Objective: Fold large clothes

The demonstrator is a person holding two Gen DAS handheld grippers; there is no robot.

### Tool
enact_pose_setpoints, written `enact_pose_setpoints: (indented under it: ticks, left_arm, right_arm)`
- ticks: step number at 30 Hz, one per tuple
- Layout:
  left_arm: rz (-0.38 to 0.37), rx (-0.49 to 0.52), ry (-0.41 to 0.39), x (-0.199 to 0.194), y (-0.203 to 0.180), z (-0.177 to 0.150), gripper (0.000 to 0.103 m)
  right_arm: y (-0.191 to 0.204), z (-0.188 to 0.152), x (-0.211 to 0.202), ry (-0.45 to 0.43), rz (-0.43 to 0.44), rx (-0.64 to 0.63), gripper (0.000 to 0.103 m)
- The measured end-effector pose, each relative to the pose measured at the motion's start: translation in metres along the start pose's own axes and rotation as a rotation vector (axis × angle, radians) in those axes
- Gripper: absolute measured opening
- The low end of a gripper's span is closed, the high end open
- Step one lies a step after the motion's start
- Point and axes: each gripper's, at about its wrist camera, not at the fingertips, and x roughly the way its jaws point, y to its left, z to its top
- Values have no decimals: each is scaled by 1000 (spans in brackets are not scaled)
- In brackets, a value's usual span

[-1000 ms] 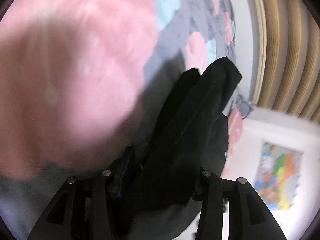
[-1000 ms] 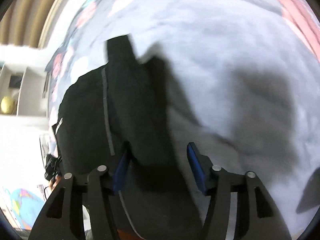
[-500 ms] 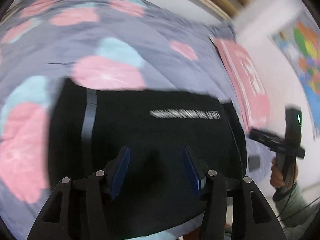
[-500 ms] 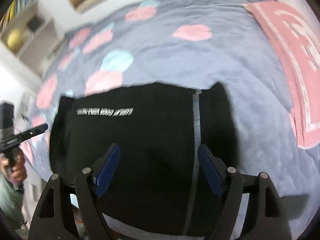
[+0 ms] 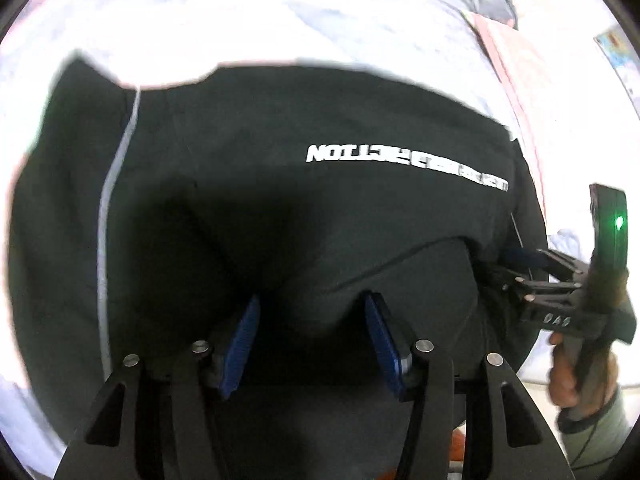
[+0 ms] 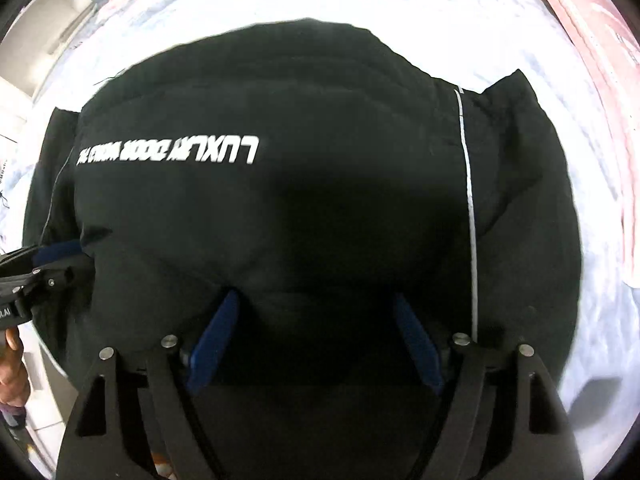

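Observation:
A black garment (image 5: 280,208) with white lettering and a thin grey stripe lies folded flat on the bed; it also fills the right wrist view (image 6: 304,200). My left gripper (image 5: 312,320) is open, its blue pads (image 5: 240,340) spread just above the garment's near edge with nothing between them. My right gripper (image 6: 316,328) is open too, with its blue pads (image 6: 416,344) wide apart over the near edge. Each gripper shows in the other's view, the right one (image 5: 560,280) at the garment's right side and the left one (image 6: 28,280) at its left side.
The bed cover (image 5: 240,12) is overexposed to near white around the garment. A pink cloth (image 6: 592,40) lies on the bed to the right. A person's hand (image 5: 576,376) holds the right gripper's handle. A wall map (image 5: 616,52) hangs at far right.
Both grippers have moved down and closer to the garment, which now fills both views. The jaws stay open. The garment lies flat as it did half a second ago.

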Motion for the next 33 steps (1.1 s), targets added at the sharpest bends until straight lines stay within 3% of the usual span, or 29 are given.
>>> enact_pose_setpoints:
  ticks: [7,11,15,24,29,33]
  left_arm:
    - [152,111,-201,-100,-36,10,56]
    - [225,126,-324,-154,-60,12,57]
    - [246,90,-403,-186,-76,23,57]
    - [326,77,-448,-210,-111,34,57]
    - [368,72,-477,-218,-119,32,57]
    - [344,80,-472,-220,-124,31,57]
  right_arm:
    - [2,8,-107,-193,-3,-12,81]
    - [13,15,-168,-298,23,-6,82]
    - [31,21,-215,-371,-13,2,82]
    - [53,26,-250,-414,-96,33,82]
    - [54,27,-251,-417,-94,37,82]
    - [55,28,-246,-407,-94,42,82]
